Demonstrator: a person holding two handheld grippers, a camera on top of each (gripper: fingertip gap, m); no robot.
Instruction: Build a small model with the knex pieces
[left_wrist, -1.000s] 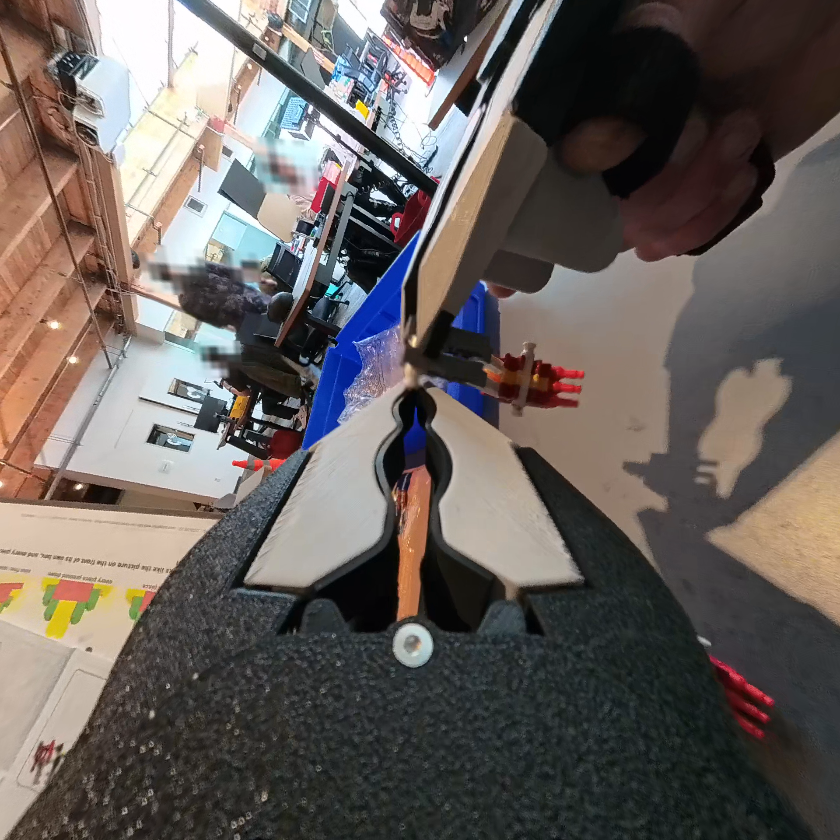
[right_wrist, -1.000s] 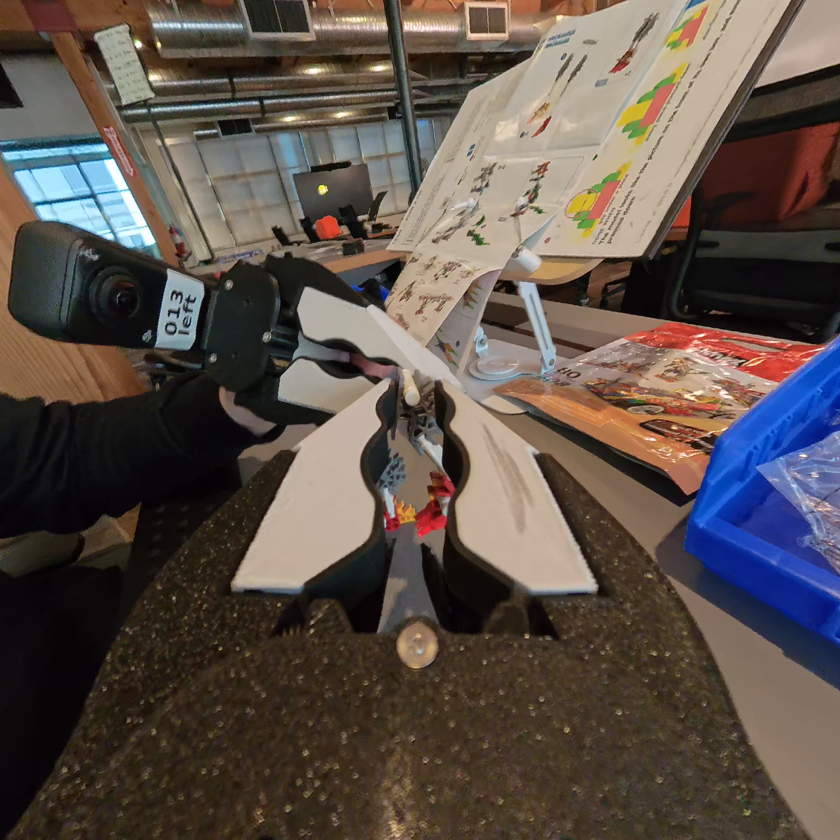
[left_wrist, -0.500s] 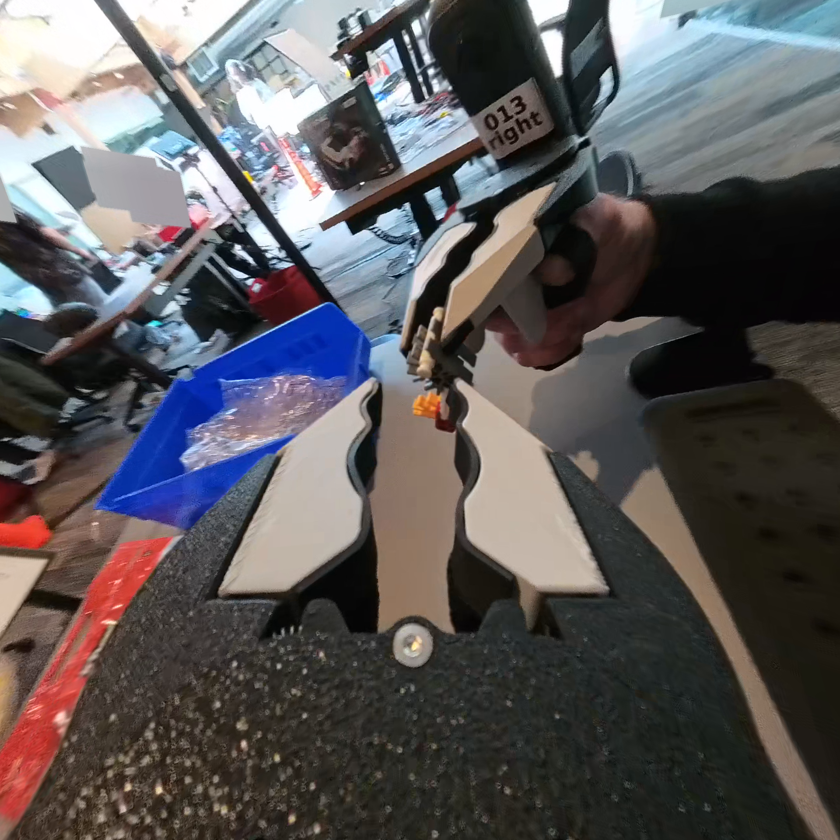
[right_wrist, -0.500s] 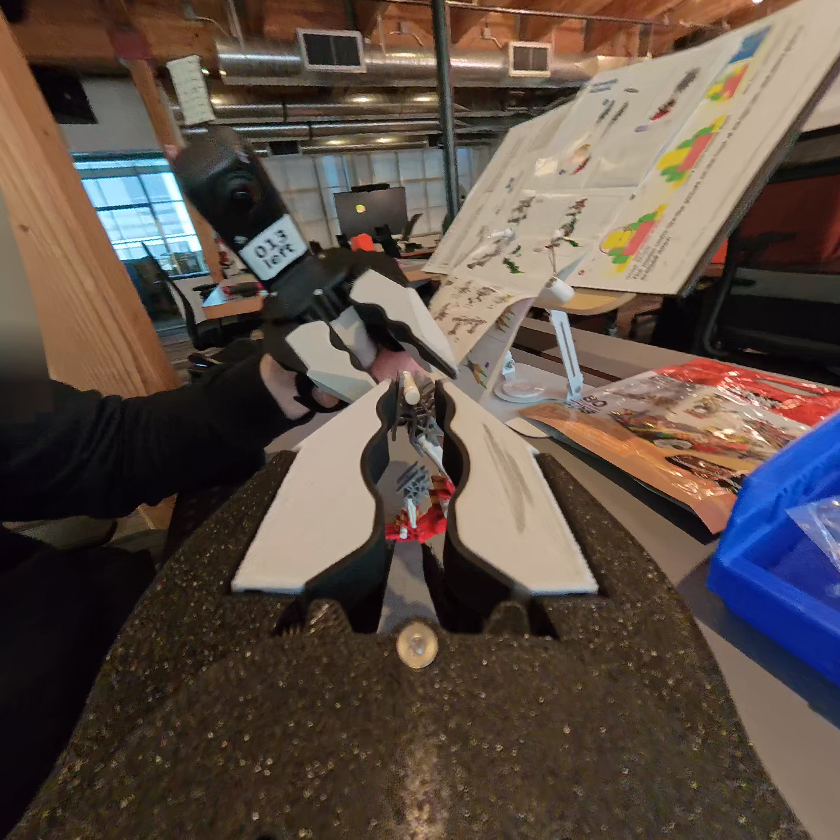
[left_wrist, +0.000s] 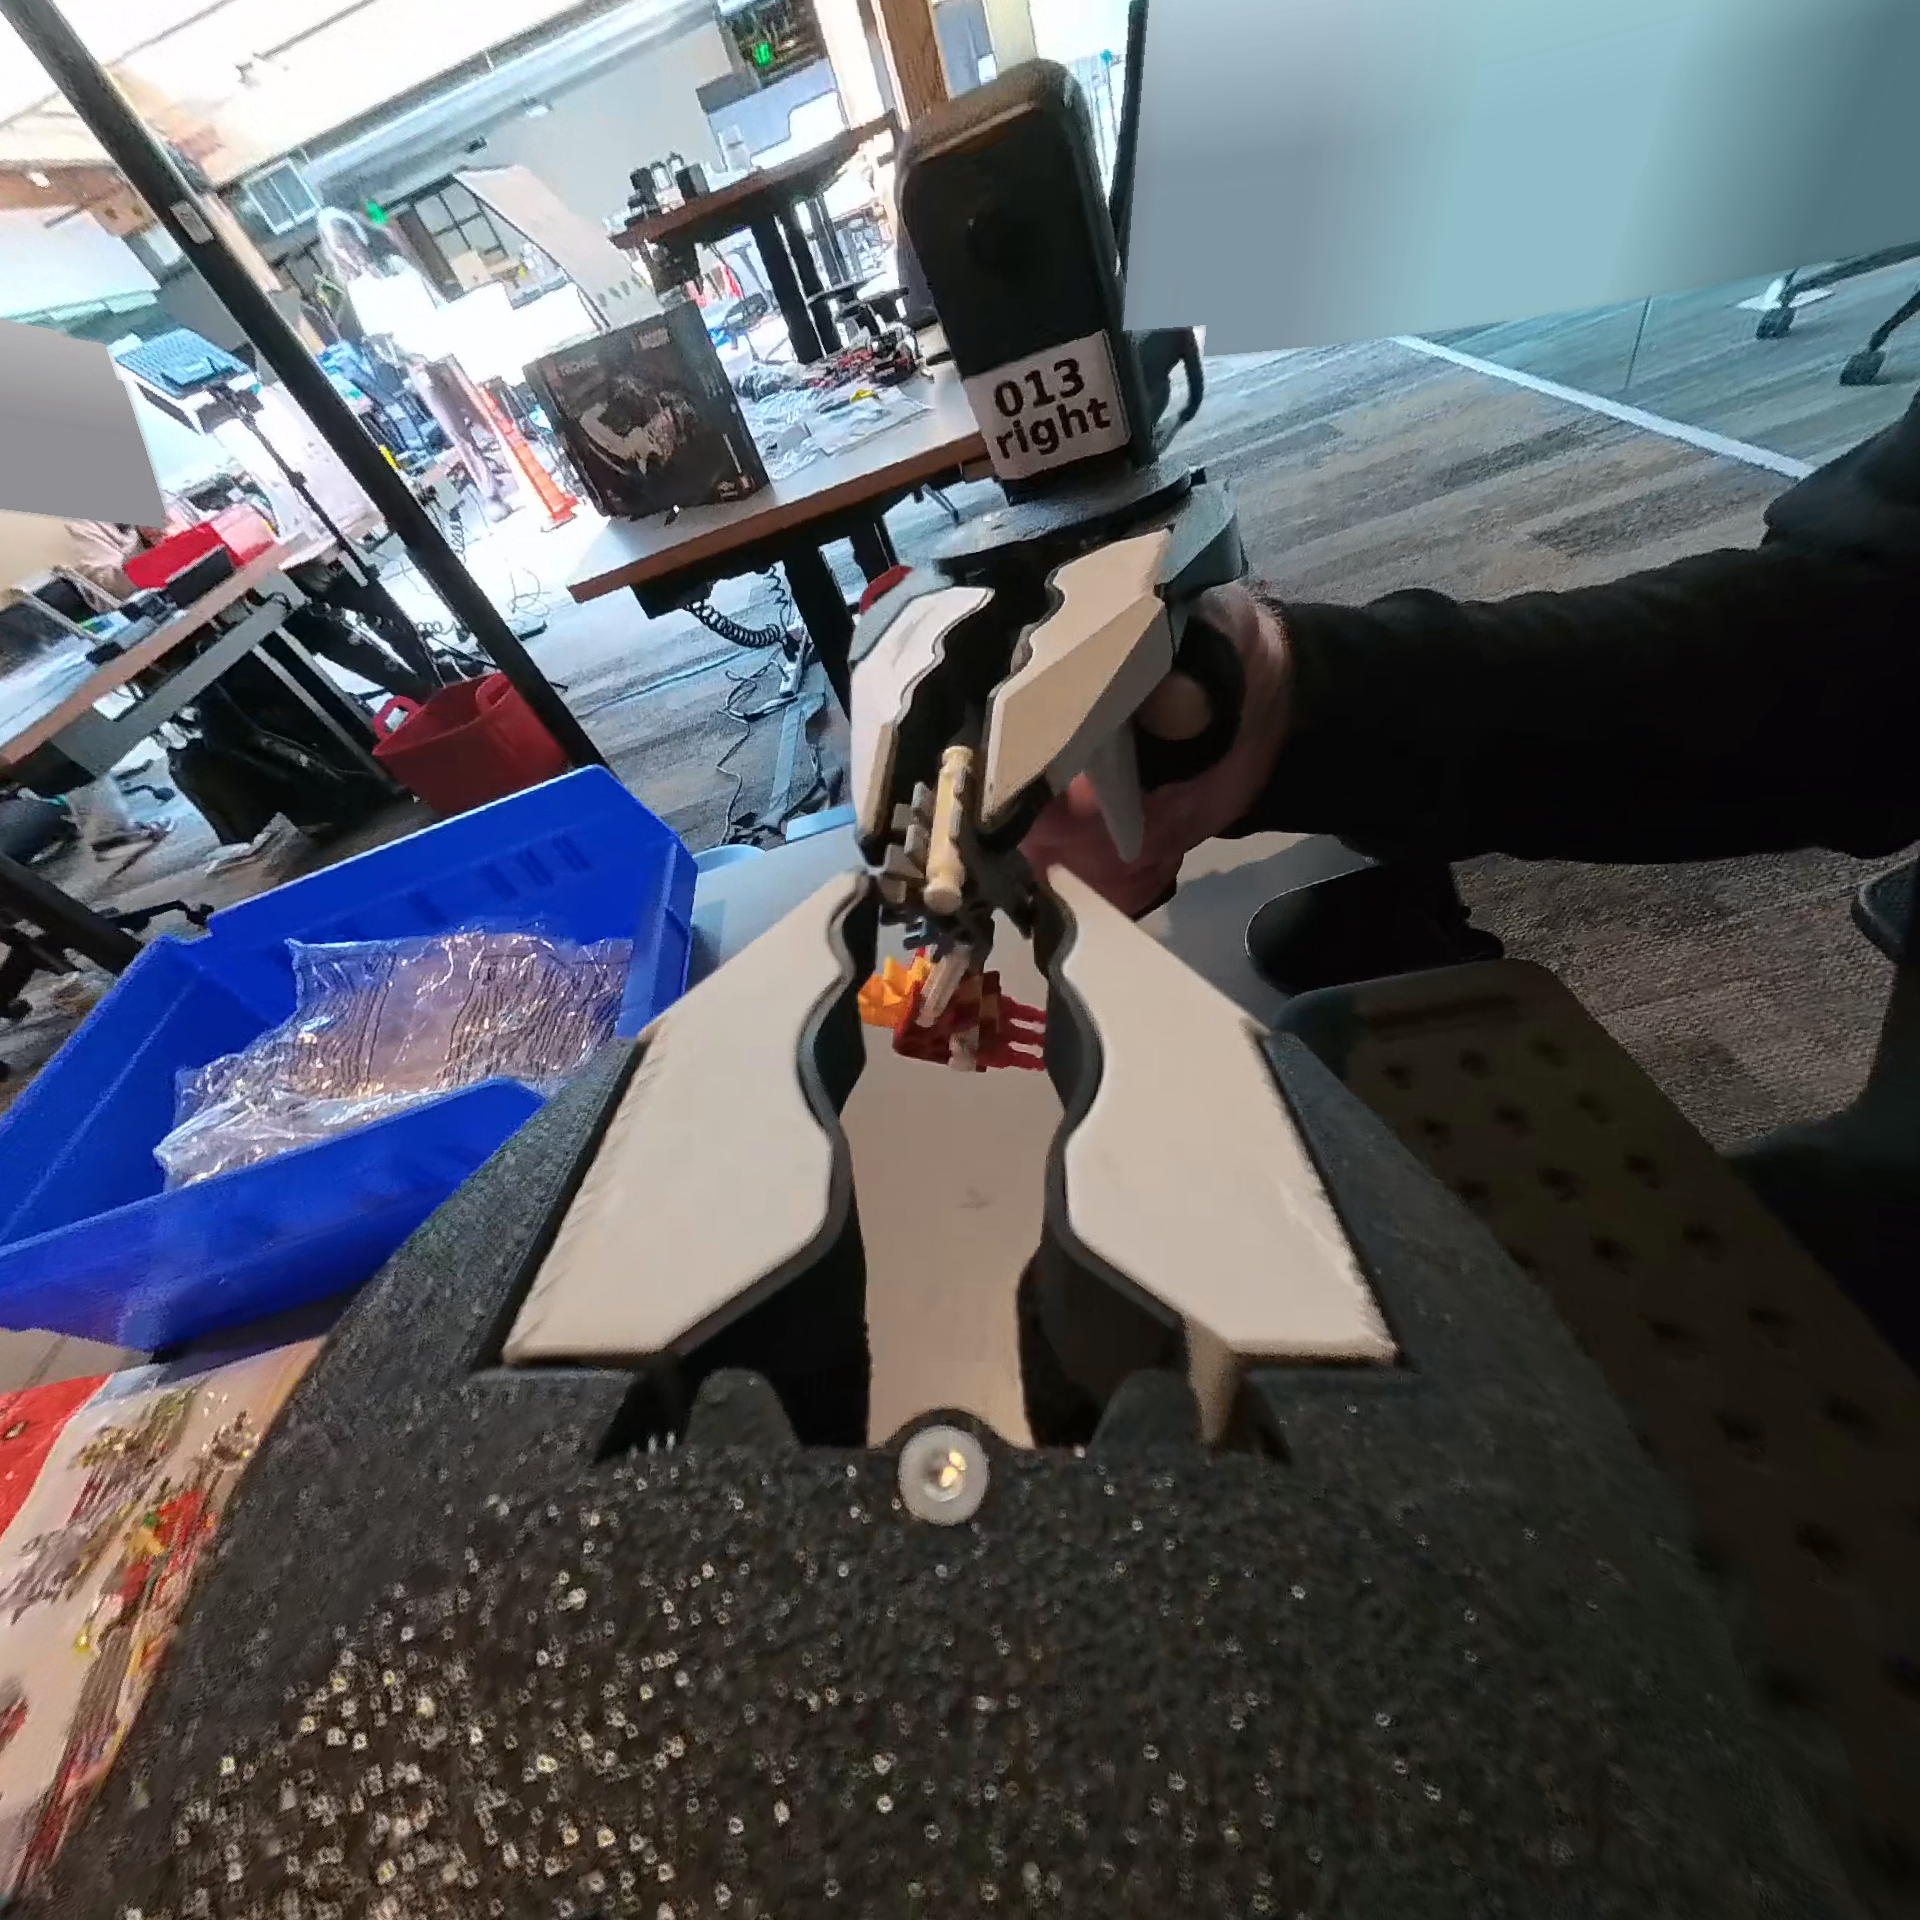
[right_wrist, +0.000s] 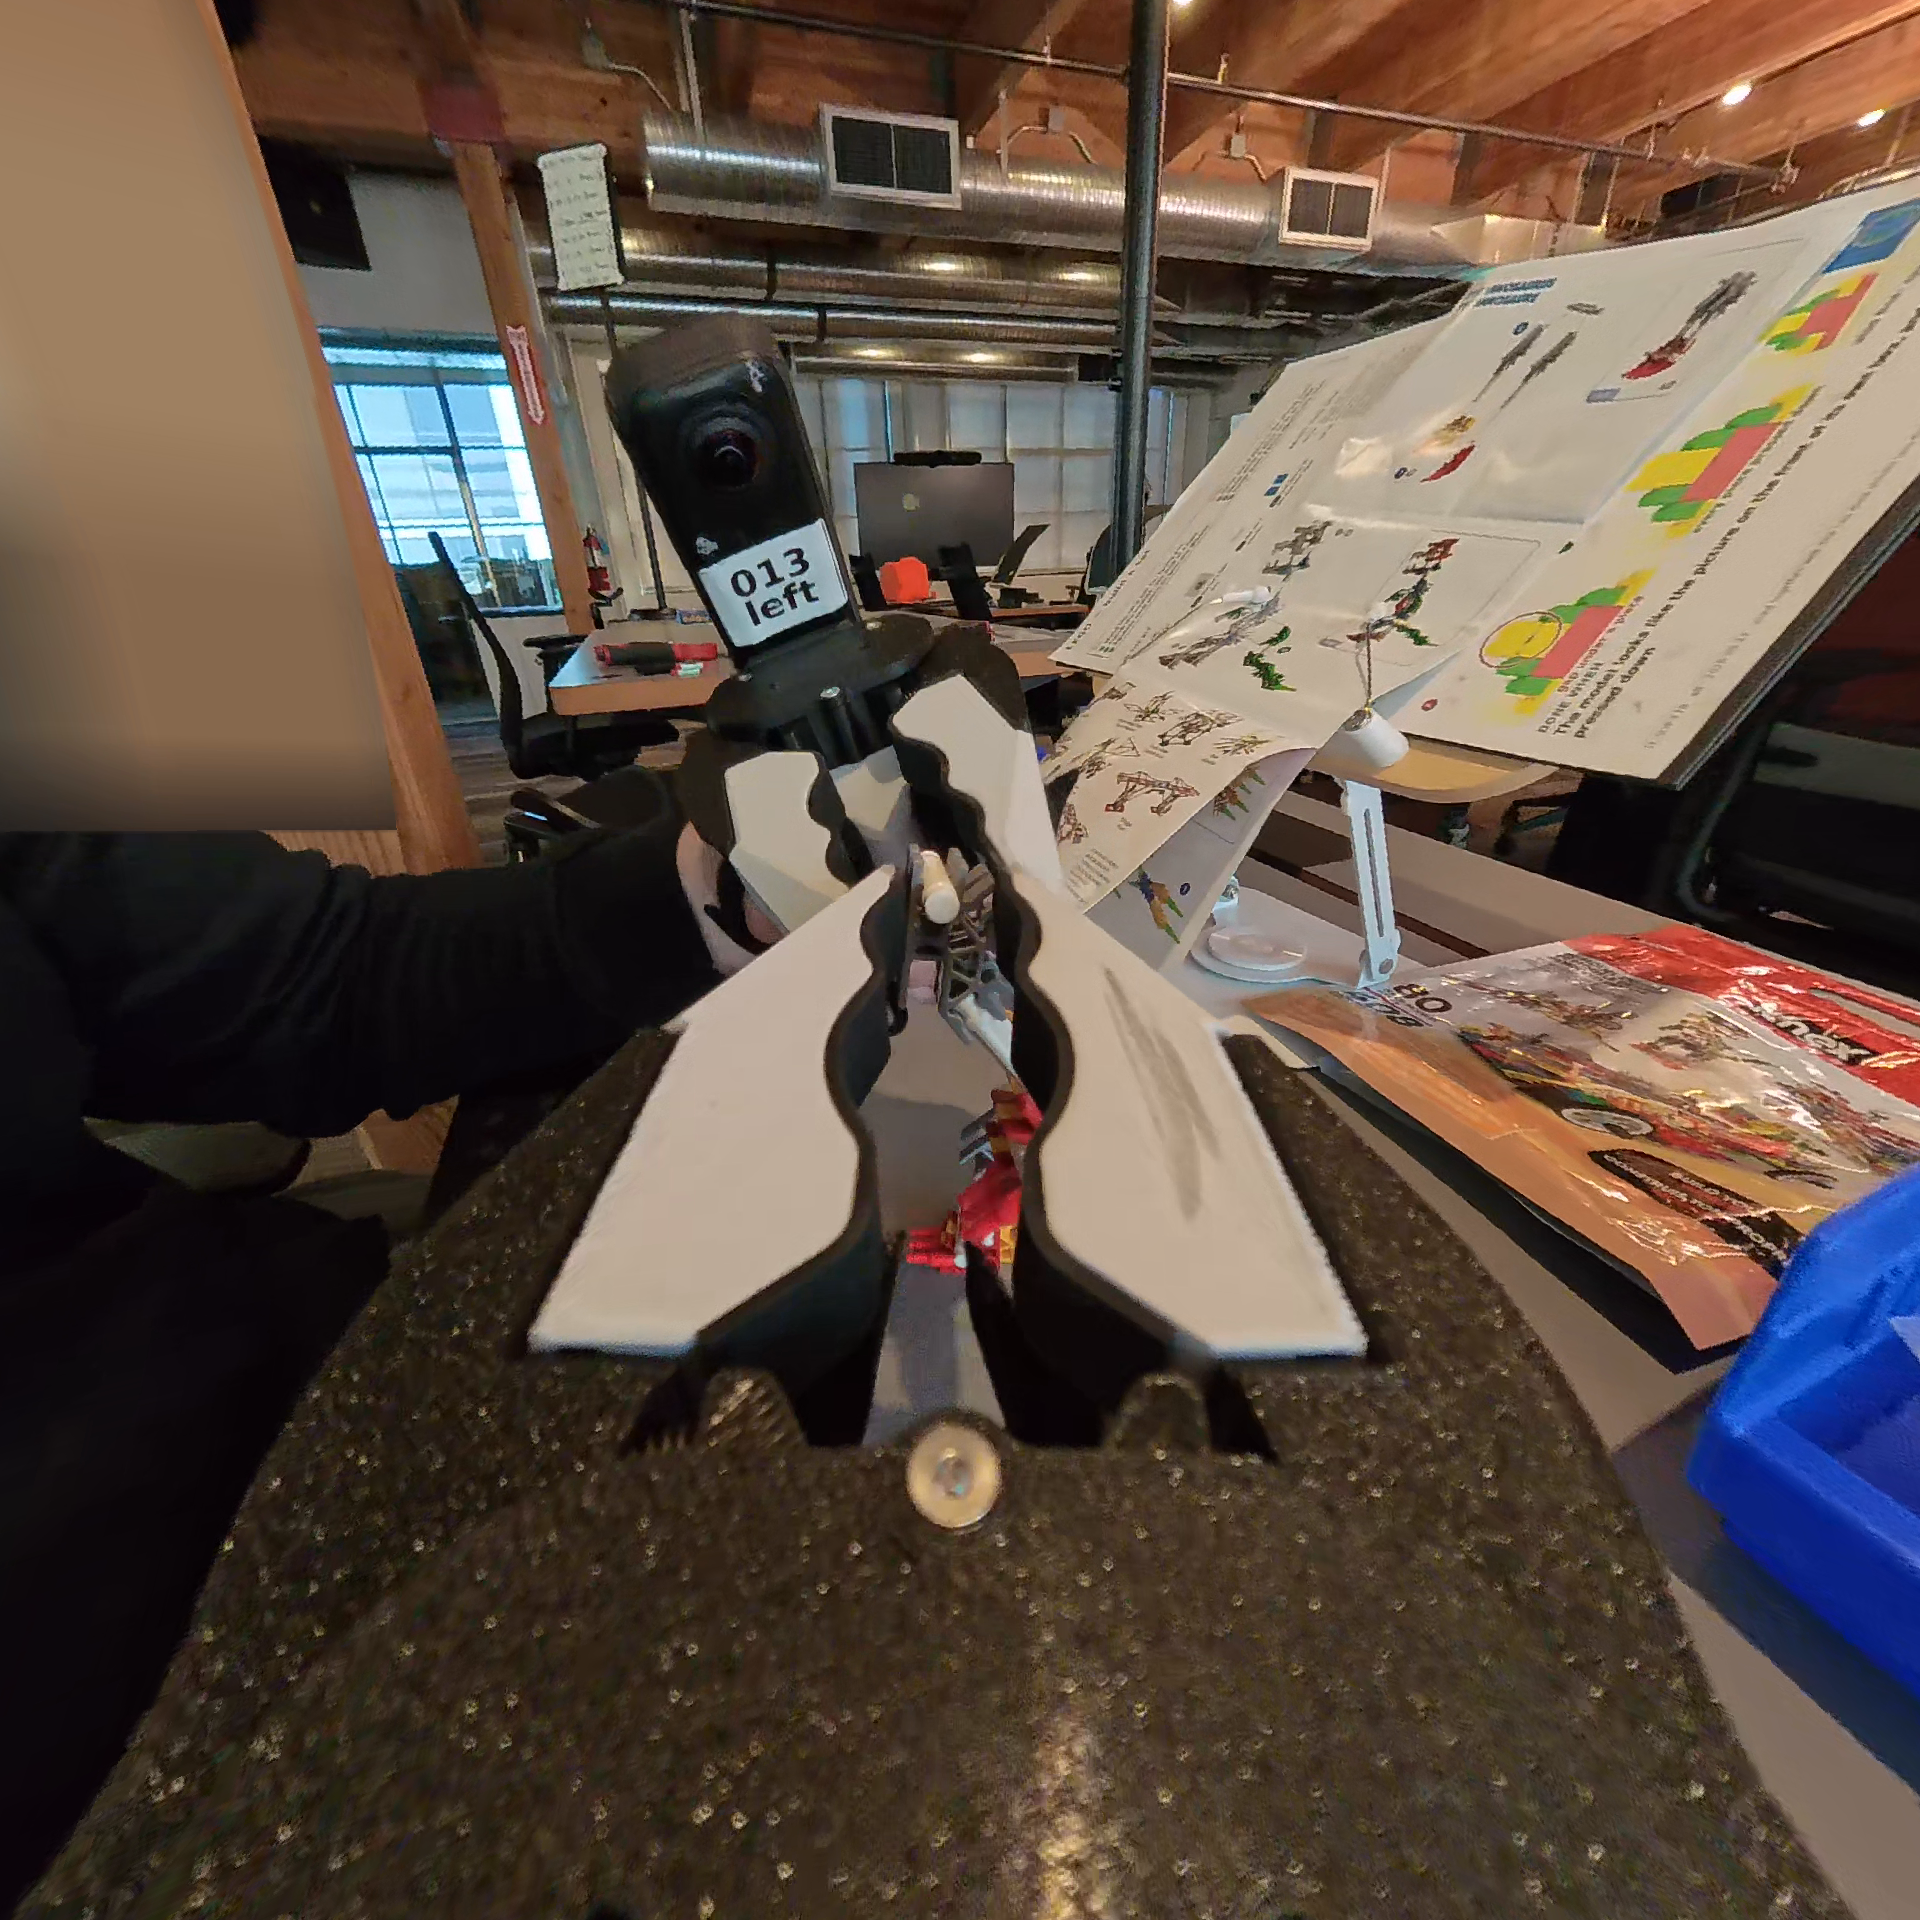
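A small toy model of grey and white rods (right_wrist: 961, 956) with a red and orange lower part (right_wrist: 987, 1195) hangs above the grey table. My right gripper (right_wrist: 945, 894) is shut on its grey upper part. It also shows in the left wrist view (left_wrist: 935, 821), held by a hand in a black sleeve, with the model (left_wrist: 966, 1023) dangling from it. My left gripper (left_wrist: 956, 904) is open, its fingertips on either side of the model just below the right gripper. The left gripper shows beyond the model in the right wrist view (right_wrist: 883, 821).
A blue bin (left_wrist: 312, 1195) holding a clear plastic bag stands left of my left gripper and shows at the right edge of the right wrist view (right_wrist: 1829, 1403). A propped board with instruction sheets (right_wrist: 1507, 540) and a printed red-orange bag (right_wrist: 1610, 1091) lie beyond. A black perforated surface (left_wrist: 1610, 1247) lies beside the table. The tips of both grippers are at nearly the same place.
My left gripper was shut against the model one second ago and has opened; it swung from tilted to level, facing the right gripper. The right gripper kept hold of the model.
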